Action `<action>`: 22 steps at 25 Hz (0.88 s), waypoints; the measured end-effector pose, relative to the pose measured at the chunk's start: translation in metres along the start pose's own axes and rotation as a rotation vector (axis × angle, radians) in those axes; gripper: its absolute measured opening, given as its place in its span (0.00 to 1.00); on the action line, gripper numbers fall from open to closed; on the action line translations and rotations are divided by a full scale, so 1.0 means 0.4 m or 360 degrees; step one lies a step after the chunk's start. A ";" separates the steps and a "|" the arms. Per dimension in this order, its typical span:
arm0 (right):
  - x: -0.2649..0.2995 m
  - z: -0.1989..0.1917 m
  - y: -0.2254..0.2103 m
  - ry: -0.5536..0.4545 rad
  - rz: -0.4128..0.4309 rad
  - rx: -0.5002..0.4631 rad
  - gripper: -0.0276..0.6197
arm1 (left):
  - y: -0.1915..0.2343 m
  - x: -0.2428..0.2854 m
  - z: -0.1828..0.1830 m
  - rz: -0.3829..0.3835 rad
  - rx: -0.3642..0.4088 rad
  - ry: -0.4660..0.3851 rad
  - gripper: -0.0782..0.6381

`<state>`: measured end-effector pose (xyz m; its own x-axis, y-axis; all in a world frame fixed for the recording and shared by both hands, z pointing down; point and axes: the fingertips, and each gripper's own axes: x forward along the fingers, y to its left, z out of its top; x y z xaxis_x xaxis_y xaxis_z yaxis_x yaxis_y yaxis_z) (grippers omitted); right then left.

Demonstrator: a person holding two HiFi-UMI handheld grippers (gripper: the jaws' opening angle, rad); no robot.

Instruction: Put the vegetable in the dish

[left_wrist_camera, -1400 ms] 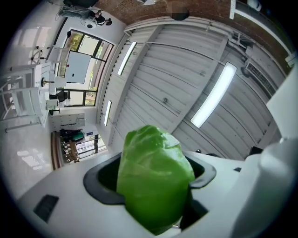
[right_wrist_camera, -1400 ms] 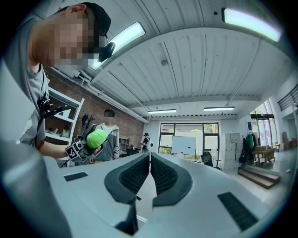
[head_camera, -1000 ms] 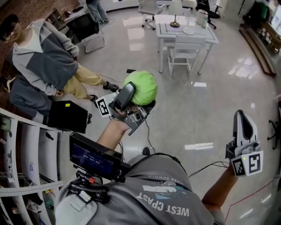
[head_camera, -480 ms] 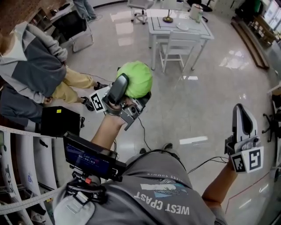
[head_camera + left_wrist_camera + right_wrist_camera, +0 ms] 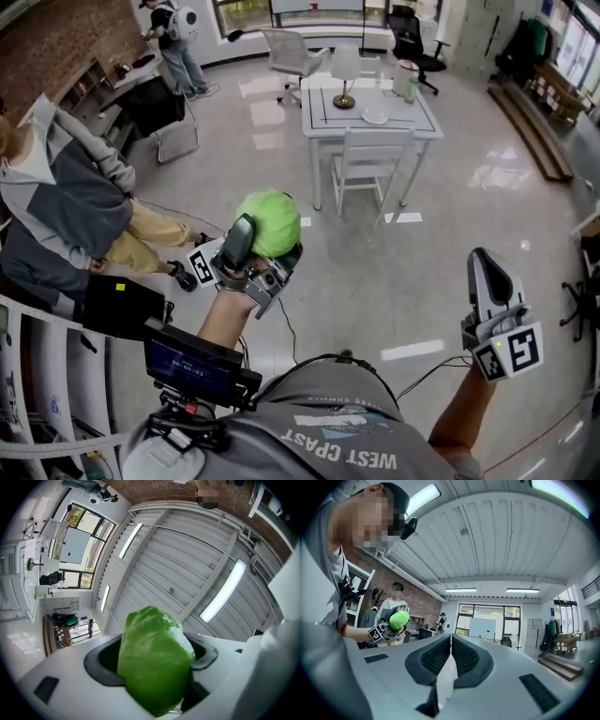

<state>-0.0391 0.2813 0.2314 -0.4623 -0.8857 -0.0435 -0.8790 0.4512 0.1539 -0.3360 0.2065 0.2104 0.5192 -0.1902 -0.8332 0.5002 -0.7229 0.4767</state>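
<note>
White table [image 5: 412, 120], white chair [image 5: 367, 142], seated person [image 5: 66, 202]

Green leafy veg [image 5: 274, 221], rounded, crinkly, pinched btwn fingers [image 5: 236, 244] of left gripper [image 5: 269, 231], aloft over floor [image 5: 394, 272]

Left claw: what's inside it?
The left claw grips a green vegetable between its jaws. The vegetable covers most of both dark pads; the contact faces can't be seen.

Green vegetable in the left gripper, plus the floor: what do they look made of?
The vegetable: probably moulded plastic or rubber, likely a toy; uniform bright green, soft sheen, shallow creases, no leaf veins visible. The left gripper is clamped on it. The floor: polished hard surface, perhaps stone or sealed concrete; glossy, with bright window reflections.
</note>
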 end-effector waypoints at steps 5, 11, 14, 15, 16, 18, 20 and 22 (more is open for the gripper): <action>0.072 -0.051 -0.185 -0.0021 0.0072 0.0004 0.05 | 0.164 0.073 -0.004 0.0016 0.0053 -0.0061 0.60; 0.070 0.005 -0.198 -0.0114 0.0114 0.0042 0.05 | 0.185 0.102 -0.006 0.0052 0.0057 -0.0061 0.61; 0.074 0.005 -0.221 -0.0122 0.0104 0.0050 0.05 | 0.198 0.122 0.000 0.0046 0.0064 -0.0055 0.61; 0.073 -0.001 -0.224 -0.0120 0.0098 0.0058 0.05 | 0.202 0.124 -0.001 0.0046 0.0062 -0.0053 0.60; 0.073 -0.009 -0.226 -0.0115 0.0093 0.0065 0.05 | 0.203 0.124 -0.002 0.0048 0.0058 -0.0050 0.61; 0.084 -0.028 -0.232 -0.0092 0.0081 0.0070 0.05 | 0.207 0.120 0.003 0.0053 0.0056 -0.0042 0.60; 0.115 -0.042 -0.244 -0.0074 0.0073 0.0077 0.05 | 0.228 0.117 0.023 0.0056 0.0053 -0.0036 0.61; 0.157 -0.060 -0.259 -0.0057 0.0058 0.0096 0.05 | 0.268 0.113 0.054 0.0066 0.0042 -0.0037 0.60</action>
<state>0.0256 0.1763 0.2363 -0.4971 -0.8645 -0.0746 -0.8664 0.4899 0.0965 -0.2738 0.1061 0.2180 0.5227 -0.2354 -0.8194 0.4598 -0.7315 0.5035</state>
